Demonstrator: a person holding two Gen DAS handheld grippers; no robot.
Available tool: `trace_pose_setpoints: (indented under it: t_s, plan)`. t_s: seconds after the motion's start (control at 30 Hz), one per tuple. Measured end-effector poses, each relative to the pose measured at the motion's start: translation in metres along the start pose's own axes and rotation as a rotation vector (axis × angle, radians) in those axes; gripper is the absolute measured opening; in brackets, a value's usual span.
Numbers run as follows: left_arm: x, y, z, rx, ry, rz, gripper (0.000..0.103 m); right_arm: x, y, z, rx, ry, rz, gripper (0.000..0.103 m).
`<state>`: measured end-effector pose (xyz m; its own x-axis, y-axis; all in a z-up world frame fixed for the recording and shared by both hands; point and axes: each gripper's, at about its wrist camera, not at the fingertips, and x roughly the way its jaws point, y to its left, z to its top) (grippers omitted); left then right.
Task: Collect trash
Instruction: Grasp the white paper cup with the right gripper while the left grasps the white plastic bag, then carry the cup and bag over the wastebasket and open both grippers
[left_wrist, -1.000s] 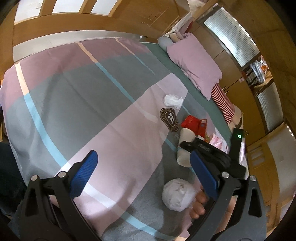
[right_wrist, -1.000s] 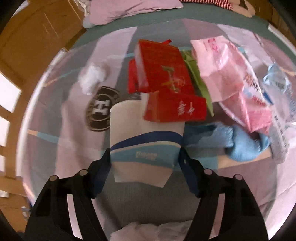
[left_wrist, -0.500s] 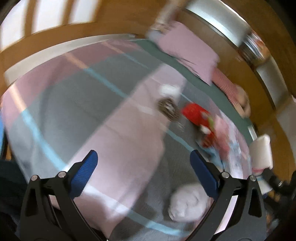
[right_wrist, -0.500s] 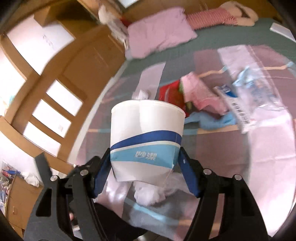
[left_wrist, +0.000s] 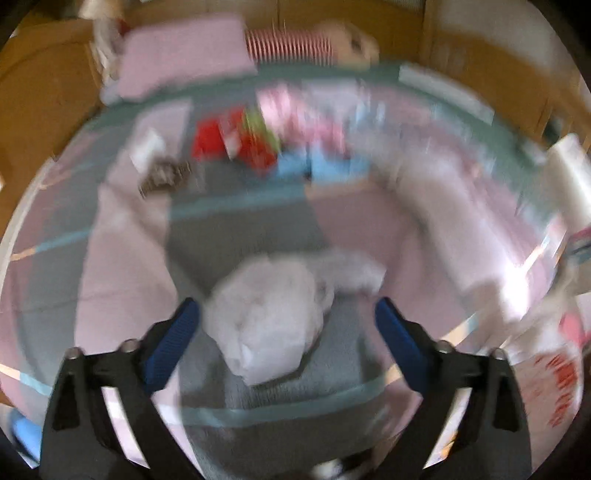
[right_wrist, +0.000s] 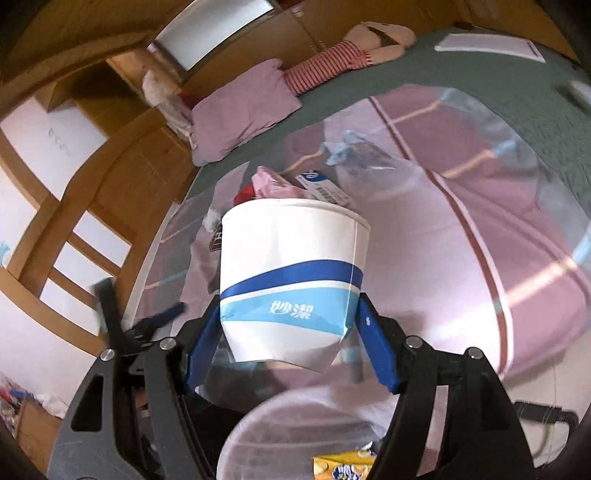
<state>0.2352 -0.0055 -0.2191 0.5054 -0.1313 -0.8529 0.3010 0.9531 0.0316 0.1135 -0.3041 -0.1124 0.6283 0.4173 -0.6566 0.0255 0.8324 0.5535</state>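
Observation:
The left wrist view is blurred by motion. A crumpled white tissue ball (left_wrist: 266, 325) lies on the striped bedspread (left_wrist: 236, 240) between the pads of my left gripper (left_wrist: 286, 310). Its jaws are closing; the left pad is close to the ball and the right pad stands clear of it. My right gripper (right_wrist: 290, 314) is shut on a white paper cup (right_wrist: 291, 258) with a blue band, held upright in the air. Below the cup is the open mouth of a white bag (right_wrist: 295, 421) with a yellow wrapper (right_wrist: 343, 469) inside.
Further up the bed lie red boxes (left_wrist: 236, 144), a pink bag (left_wrist: 306, 122), a blue cloth (left_wrist: 325, 166), a small white tissue (left_wrist: 147, 147) and a dark round badge (left_wrist: 166, 173). A pink pillow (right_wrist: 243, 110) and a striped doll (right_wrist: 332, 62) lie near the wooden wall.
The left gripper has rolled and swung over the white tissue ball, and its jaws have narrowed. The right gripper has lifted the cup off the bed and carried it back over the white bag.

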Motion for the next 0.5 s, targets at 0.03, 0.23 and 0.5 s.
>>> trace_pose_setpoints:
  t_s: [0.03,0.23,0.5]
  plan:
    - [0.015,-0.001,0.000,0.003,0.064,0.024,0.075,-0.002,-0.002,-0.002,0.001,-0.002,-0.007,0.070]
    - [0.039,0.013,0.001,-0.040,0.120,0.047,0.067,-0.004,0.002,-0.013,-0.017,0.014,-0.013,0.070]
    - [0.011,0.028,0.009,-0.114,-0.036,0.028,0.030,-0.001,0.029,-0.028,-0.147,0.020,-0.104,0.070]
